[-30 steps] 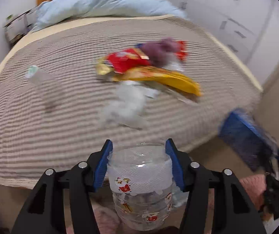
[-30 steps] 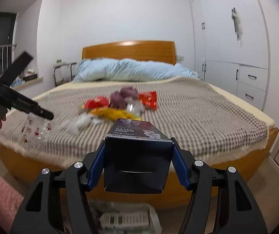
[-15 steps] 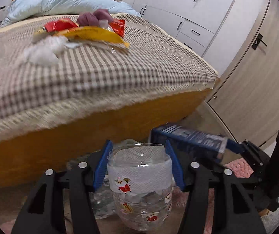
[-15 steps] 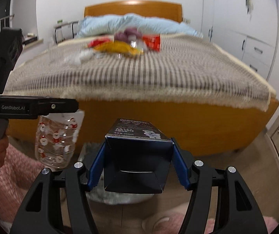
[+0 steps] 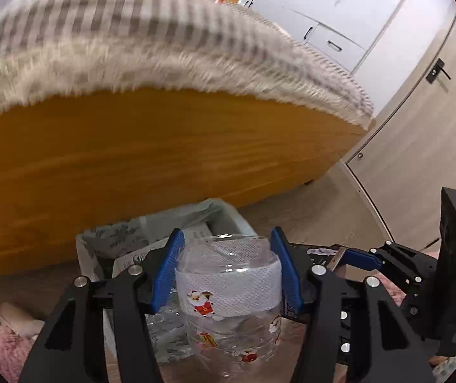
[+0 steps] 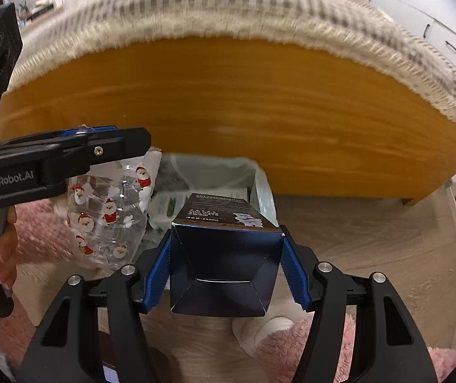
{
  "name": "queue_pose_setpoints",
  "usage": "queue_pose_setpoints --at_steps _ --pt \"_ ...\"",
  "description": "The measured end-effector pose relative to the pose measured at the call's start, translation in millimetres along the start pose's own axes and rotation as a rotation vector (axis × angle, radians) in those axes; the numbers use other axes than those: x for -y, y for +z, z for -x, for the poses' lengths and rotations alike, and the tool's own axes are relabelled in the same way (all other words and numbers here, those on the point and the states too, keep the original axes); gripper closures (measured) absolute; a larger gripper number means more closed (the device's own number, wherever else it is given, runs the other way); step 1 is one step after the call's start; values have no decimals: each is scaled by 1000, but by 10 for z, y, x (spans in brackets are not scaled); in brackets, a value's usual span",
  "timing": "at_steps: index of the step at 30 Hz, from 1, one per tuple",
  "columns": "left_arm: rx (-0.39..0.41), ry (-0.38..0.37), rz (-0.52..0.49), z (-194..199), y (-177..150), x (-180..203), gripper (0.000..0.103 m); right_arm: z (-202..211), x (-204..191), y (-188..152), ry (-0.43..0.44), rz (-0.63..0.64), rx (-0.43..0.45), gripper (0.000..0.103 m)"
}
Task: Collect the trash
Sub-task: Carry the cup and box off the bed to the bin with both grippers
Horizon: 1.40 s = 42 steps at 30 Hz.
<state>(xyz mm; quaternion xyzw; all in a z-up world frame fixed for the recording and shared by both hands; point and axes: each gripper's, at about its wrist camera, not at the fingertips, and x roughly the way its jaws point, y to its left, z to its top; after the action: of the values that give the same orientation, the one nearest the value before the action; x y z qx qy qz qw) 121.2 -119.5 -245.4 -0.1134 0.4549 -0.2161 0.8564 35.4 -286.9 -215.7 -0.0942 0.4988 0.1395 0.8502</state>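
1. Below the bed's [image 6: 228, 102] wooden side, on the floor, sits the lined trash bin [image 6: 261, 180]; I see its open mouth just beyond both grippers, already holding paper and plastic.
2. My left gripper [image 5: 228, 274] has its blue pads pressed on a clear plastic bottle [image 5: 231, 290] printed with little Santa figures. The bottle's long axis runs along the fingers, back toward the camera, with the wrapped end forward.
3. My right gripper [image 6: 226, 269] is clamped on a dark blue carton [image 6: 224, 255], one pad on each side wall. Its long axis points forward and down at the bin.
4. From the right wrist view, the carton's far end looks over the bin's near right part, while the bottle [image 6: 110, 214] hangs at the bin's left edge, more beside the rim than over it.
5. I judge the right hand nearer a clean drop; the left needs to shift right, over the opening.
6. Risk, as I read it: the two grippers are close together, so releasing both at once could knock one item off the rim.
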Motion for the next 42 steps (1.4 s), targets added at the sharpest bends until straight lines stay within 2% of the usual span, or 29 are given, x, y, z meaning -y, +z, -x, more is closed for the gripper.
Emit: queue_pose_setpoints --at_steps 6,11,18,24,27,35,42 --pt "-41 -10 12 -321 -106 -170 49 -294 9 -39 -21 -1 -85 42" --pt "-57 -35 39 -548 -109 -262 49 -366 52 -23 -30 -15 -115 42" --pt "-26 -29 62 -905 -94 -264 49 -326 141 28 -58 -30 -117 42" --pt "-47 -11 47 -1271 -254 -207 48 -493 257 38 -41 -70 -173 42" --pt "-31 13 58 -1385 -325 -237 48 -546 295 35 -28 -84 -197 42" --pt "-39 -13 105 -1583 -480 -401 47 -732 251 55 -41 -54 -242 42" --pt "-155 -29 148 -1649 -464 -480 44 -691 242 47 -44 -54 -235 42"
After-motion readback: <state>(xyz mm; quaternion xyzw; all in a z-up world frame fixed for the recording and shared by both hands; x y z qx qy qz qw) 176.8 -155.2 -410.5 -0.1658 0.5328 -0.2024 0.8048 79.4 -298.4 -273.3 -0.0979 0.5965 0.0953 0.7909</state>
